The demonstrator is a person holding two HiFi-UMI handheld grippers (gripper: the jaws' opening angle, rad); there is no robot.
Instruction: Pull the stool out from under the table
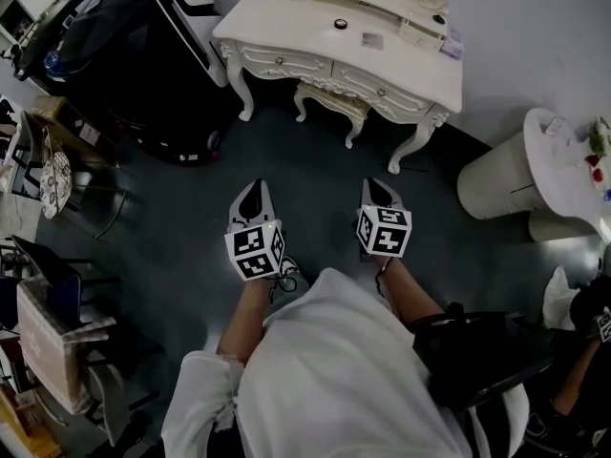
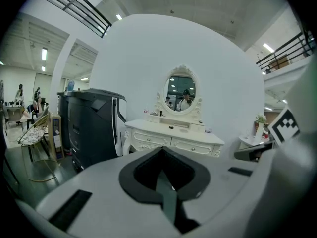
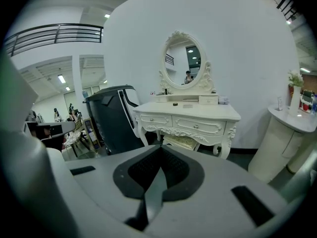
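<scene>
A white carved dressing table [image 1: 286, 41] stands against the far wall. The cream stool [image 1: 331, 99] sits tucked under it, with only its front edge and curved legs showing. In the right gripper view the stool [image 3: 181, 142] appears below the table's drawers [image 3: 190, 127]. The left gripper view shows the table [image 2: 171, 139] but not the stool. My left gripper [image 1: 253, 189] and right gripper [image 1: 380, 186] are held side by side above the dark floor, well short of the stool. Both are shut and empty, as the left gripper [image 2: 164, 152] and right gripper [image 3: 159, 150] show in their own views.
A large black machine [image 1: 143, 55] stands left of the table. A white round pedestal stand [image 1: 535, 160] with small items is at the right. Chairs and boxes [image 1: 48, 284] crowd the left edge. A black bag [image 1: 482, 356] hangs at my right side.
</scene>
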